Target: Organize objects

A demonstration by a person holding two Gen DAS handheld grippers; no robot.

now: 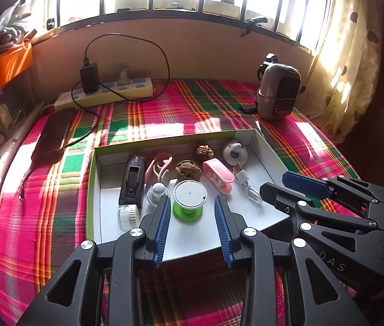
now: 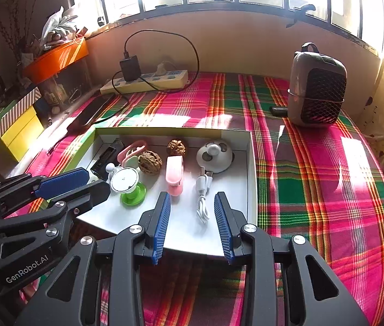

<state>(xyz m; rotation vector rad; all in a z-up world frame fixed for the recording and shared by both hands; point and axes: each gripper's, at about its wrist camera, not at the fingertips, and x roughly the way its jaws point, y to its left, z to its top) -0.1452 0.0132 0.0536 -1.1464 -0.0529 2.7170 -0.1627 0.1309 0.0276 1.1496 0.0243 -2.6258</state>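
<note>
A white open box (image 1: 164, 144) (image 2: 170, 133) lies on the plaid cloth. In it are a green spool (image 1: 189, 198) (image 2: 128, 184), two walnuts (image 1: 188, 170) (image 2: 149, 162), a pink clip (image 1: 217, 175) (image 2: 174, 176), a white USB cable (image 1: 247, 184) (image 2: 202, 193), a round white gadget (image 1: 234, 152) (image 2: 214, 155), a black cylinder (image 1: 132, 182) and a small clear jar (image 1: 128, 216). My left gripper (image 1: 192, 203) (image 2: 98, 182) hovers open above the box's near edge, over the spool, holding nothing. My right gripper (image 2: 192, 198) (image 1: 273, 183) is open above the cable, which lies loose on the box floor.
A power strip (image 1: 105, 93) (image 2: 148, 80) with a black charger and a dark phone (image 1: 53, 135) (image 2: 91, 114) lie at the back left. A grey heater (image 1: 278, 92) (image 2: 316, 92) stands back right. Orange and yellow boxes (image 2: 21, 133) crowd the left edge.
</note>
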